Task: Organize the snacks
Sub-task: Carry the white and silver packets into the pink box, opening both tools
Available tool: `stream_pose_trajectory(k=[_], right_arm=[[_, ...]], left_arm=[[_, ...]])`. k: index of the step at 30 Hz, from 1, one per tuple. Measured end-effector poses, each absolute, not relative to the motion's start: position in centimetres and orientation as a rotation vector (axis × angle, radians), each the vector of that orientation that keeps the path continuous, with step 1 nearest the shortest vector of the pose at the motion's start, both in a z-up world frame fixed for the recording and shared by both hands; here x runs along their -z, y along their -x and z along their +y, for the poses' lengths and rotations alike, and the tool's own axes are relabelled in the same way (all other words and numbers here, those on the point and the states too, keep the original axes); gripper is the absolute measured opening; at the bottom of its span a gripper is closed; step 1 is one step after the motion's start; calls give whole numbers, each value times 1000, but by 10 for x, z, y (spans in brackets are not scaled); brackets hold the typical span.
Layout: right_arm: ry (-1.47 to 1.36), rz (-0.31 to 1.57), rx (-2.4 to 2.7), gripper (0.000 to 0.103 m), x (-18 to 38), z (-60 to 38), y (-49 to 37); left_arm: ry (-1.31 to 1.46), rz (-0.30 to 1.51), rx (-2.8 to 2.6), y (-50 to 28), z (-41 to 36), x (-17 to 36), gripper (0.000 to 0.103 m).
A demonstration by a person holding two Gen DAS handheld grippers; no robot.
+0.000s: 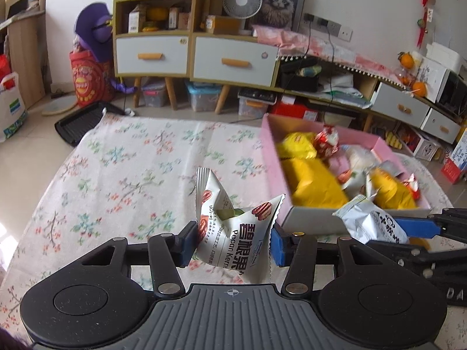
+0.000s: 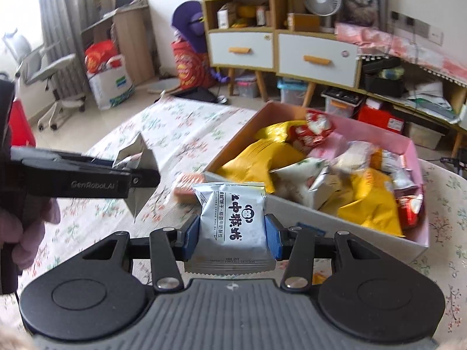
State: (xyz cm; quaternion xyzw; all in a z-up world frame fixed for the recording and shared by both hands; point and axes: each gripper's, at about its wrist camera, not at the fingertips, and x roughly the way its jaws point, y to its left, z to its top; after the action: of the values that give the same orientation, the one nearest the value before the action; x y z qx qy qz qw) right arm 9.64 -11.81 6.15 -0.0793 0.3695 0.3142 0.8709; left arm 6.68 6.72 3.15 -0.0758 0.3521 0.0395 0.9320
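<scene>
My left gripper (image 1: 232, 240) is shut on a silver pecan kernel packet (image 1: 236, 227), which is held clear of the floral cloth. My right gripper (image 2: 232, 234) is shut on a pale blue biscuit packet (image 2: 233, 218) with a panda face, also off the cloth. That biscuit packet (image 1: 372, 223) shows at the right in the left wrist view, and the pecan packet (image 2: 135, 157) shows at the left in the right wrist view. Just beyond both stands a pink cardboard box (image 1: 270, 157) (image 2: 420, 172) filled with yellow, red and white snack packets.
A flower-print cloth (image 1: 131, 175) covers the table. An orange snack bar (image 2: 188, 186) lies on it by the box's near corner. Behind stand a drawer cabinet (image 1: 192, 55), storage bins on the floor, a black tray (image 1: 78, 122) and an office chair (image 2: 43, 70).
</scene>
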Motion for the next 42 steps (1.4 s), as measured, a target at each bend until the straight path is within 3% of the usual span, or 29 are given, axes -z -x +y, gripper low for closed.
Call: stream_pose_trajectory(k=[20, 39, 42], right_arm=[[-122, 731, -323, 44, -67, -180, -134], [-76, 721, -267, 44, -71, -175, -175], [-93, 720, -265, 45, -68, -177, -176]], left_arm=[[163, 629, -12, -105, -10, -56, 48], [91, 731, 18, -176, -28, -44, 49], [67, 712, 29, -178, -31, -43, 57]])
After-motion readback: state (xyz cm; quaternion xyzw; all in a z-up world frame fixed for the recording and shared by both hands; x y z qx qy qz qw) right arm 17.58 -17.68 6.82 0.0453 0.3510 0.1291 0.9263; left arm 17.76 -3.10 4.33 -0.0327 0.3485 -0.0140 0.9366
